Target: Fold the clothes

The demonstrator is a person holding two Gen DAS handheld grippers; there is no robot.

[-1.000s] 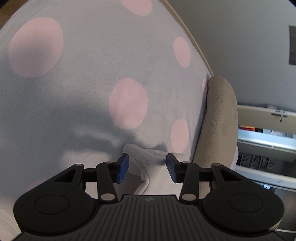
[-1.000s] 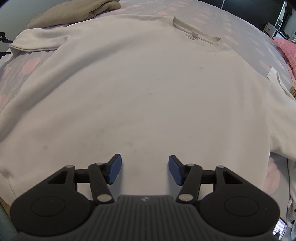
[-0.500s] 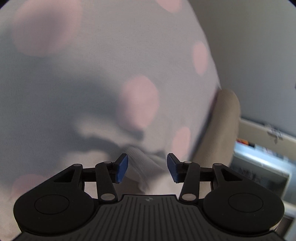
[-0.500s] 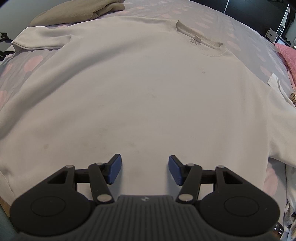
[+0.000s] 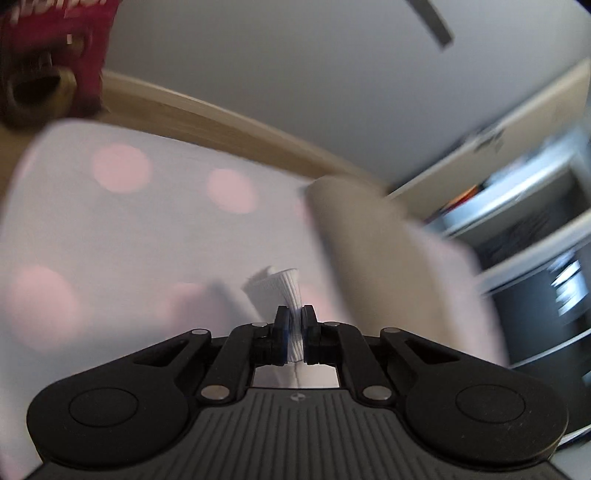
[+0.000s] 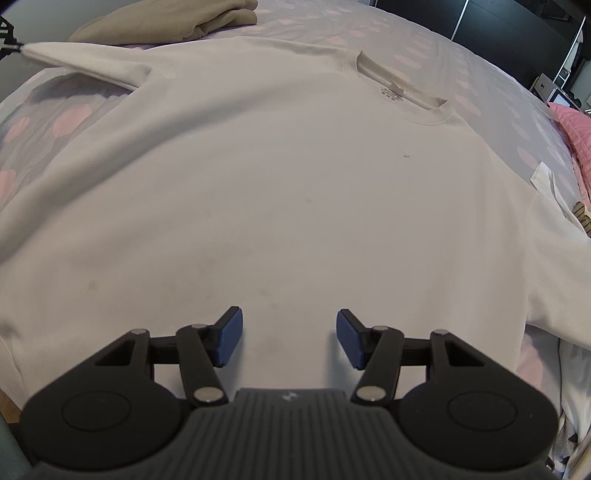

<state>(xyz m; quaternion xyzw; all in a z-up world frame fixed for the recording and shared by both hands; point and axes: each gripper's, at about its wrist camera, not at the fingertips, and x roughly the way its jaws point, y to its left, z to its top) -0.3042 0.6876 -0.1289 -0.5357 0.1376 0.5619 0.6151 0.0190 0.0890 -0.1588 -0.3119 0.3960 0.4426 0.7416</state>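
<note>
A white sweatshirt point(image 6: 280, 184) lies spread flat on the bed, collar point(image 6: 402, 92) toward the far right. Its left sleeve point(image 6: 92, 62) stretches to the far left edge and is lifted off the cover there. In the left wrist view my left gripper point(image 5: 294, 326) is shut on the sleeve's ribbed cuff point(image 5: 284, 288), held above the spotted bed cover point(image 5: 122, 221). My right gripper point(image 6: 289, 338) hovers open over the sweatshirt's lower middle, nothing between its fingers. The right sleeve point(image 6: 554, 280) runs off to the right.
A folded beige garment point(image 6: 166, 22) lies at the far left of the bed, and shows as a blurred beige garment point(image 5: 365, 236) beside the cuff. A pink pillow point(image 6: 572, 129) sits at the right edge. Shelves point(image 5: 524, 229) stand beyond the bed; the wooden bed frame point(image 5: 221, 118) edges it.
My left gripper closed on the sleeve cuff and lifted it, the view swinging up with blur. The sleeve now rises off the bed. The right gripper stayed open, nearly still.
</note>
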